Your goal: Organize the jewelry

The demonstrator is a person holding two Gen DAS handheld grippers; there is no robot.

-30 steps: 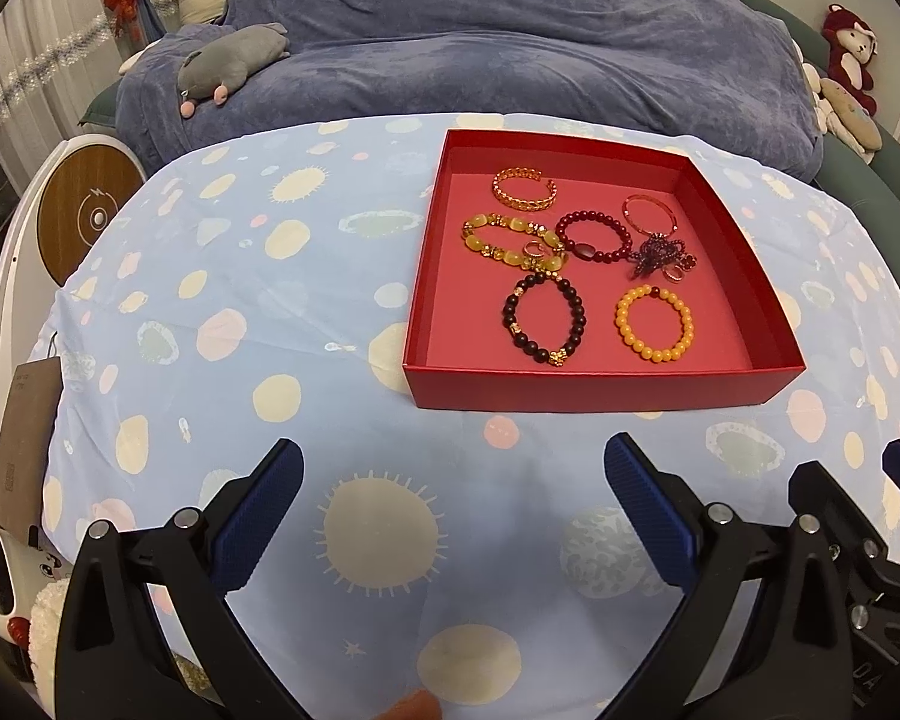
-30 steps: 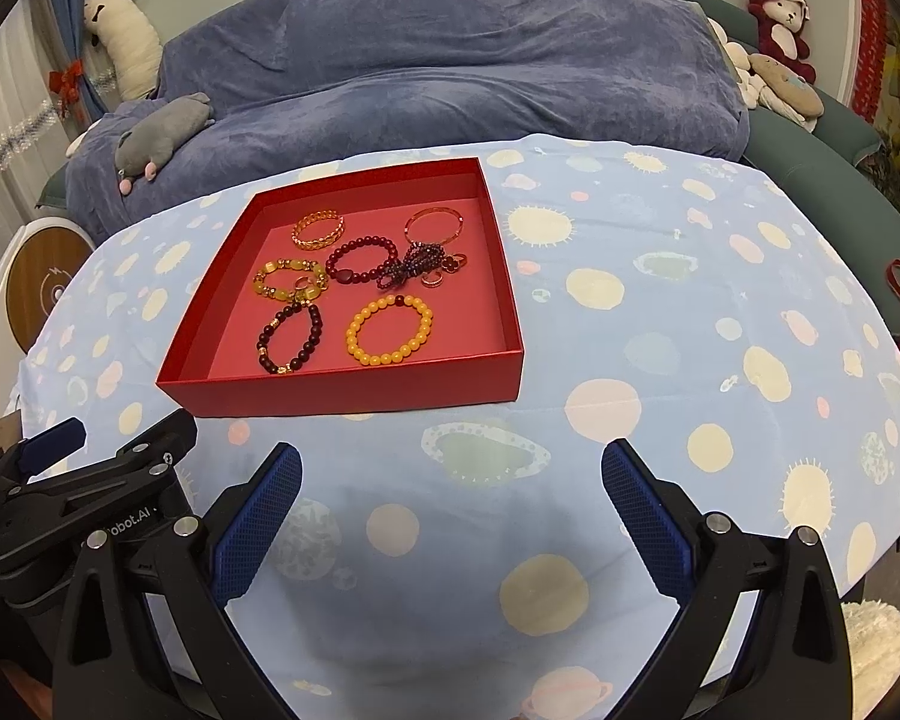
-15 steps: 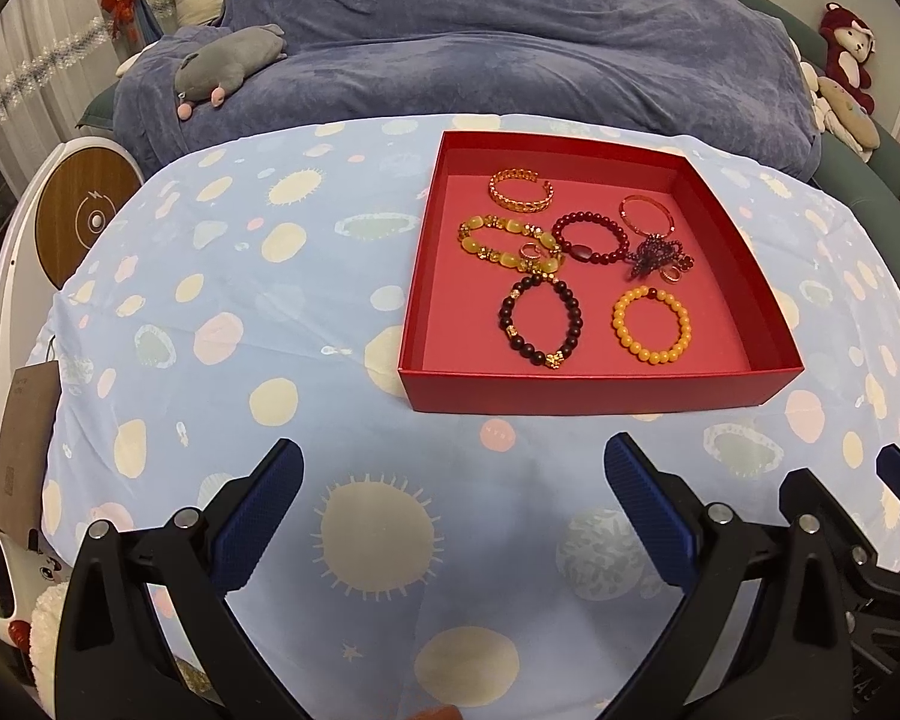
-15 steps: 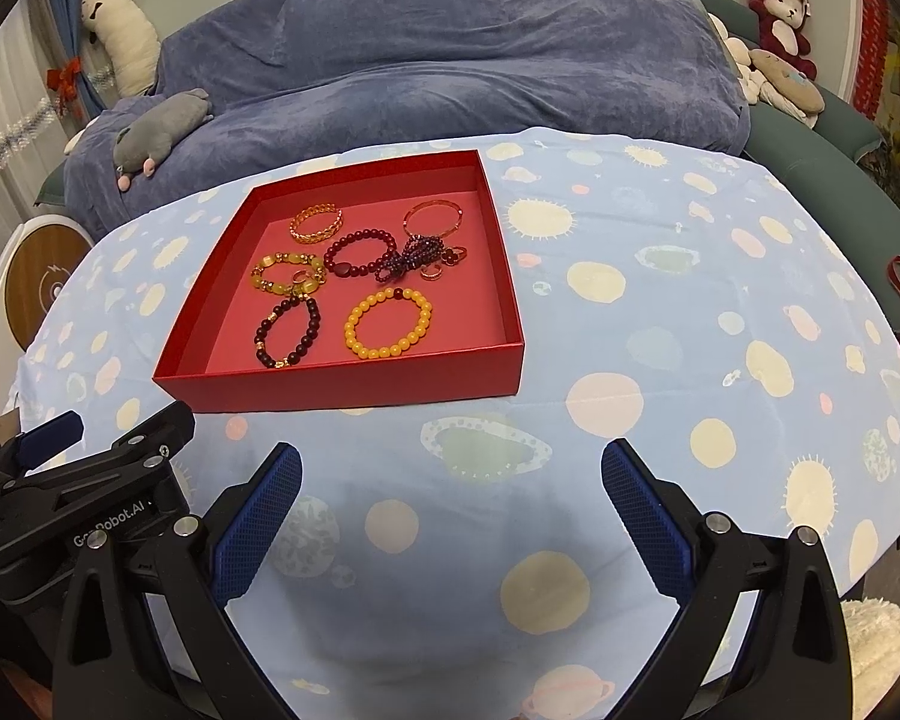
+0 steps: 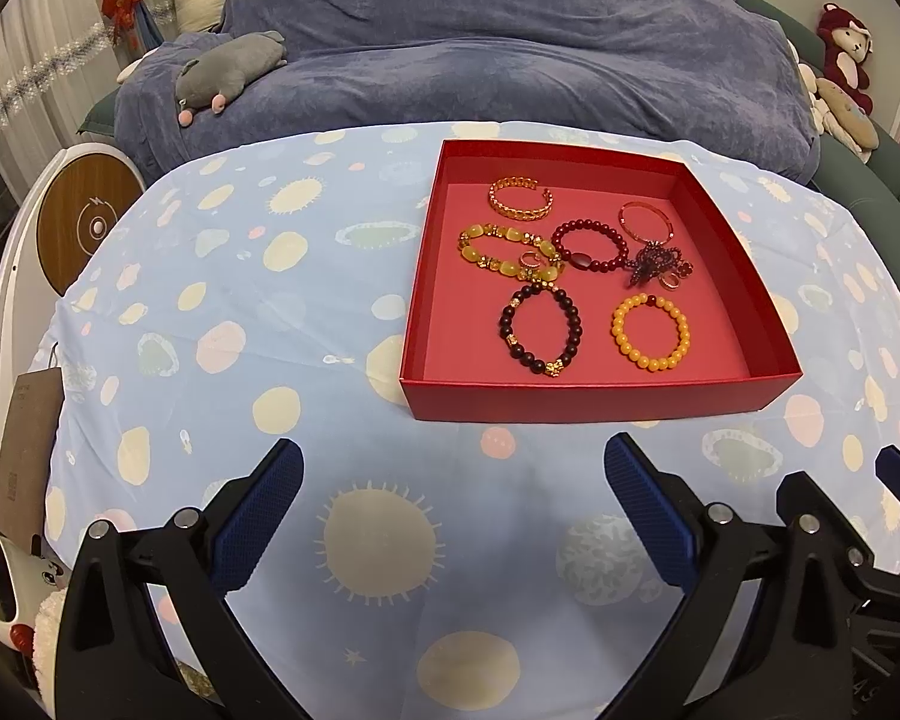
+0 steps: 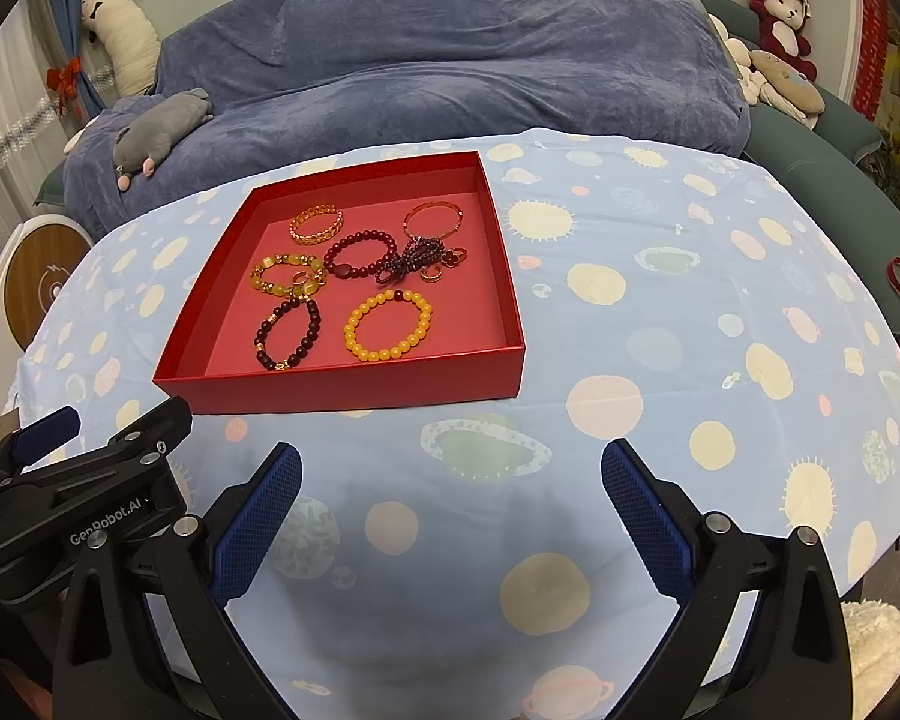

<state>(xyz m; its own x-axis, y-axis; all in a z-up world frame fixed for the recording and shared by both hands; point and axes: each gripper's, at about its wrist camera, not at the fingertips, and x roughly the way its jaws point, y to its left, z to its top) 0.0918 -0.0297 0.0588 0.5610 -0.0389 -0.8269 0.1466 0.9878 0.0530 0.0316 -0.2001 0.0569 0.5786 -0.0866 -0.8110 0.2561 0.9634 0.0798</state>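
A shallow red tray (image 5: 594,402) (image 6: 354,387) sits on the patterned blue tablecloth and holds several bracelets: a gold chain cuff (image 5: 519,198), a yellow-bead bracelet (image 5: 651,331) (image 6: 388,326), a dark-bead bracelet (image 5: 540,330) (image 6: 288,336), a maroon one (image 5: 588,246) and a thin rose bangle (image 5: 645,222). My left gripper (image 5: 453,519) is open and empty, in front of the tray's near wall. My right gripper (image 6: 450,516) is open and empty, in front of the tray's near right corner. The left gripper also shows in the right wrist view (image 6: 78,480).
A blue-covered sofa (image 5: 480,42) with a grey plush toy (image 5: 228,66) stands behind the table. A round wooden-topped device (image 5: 84,222) is at the left. Plush toys (image 6: 774,60) sit at the back right. The tablecloth (image 6: 690,330) spreads right of the tray.
Both views have drifted slightly, so the tray sits a little higher and farther in frame. Both grippers stay open and empty.
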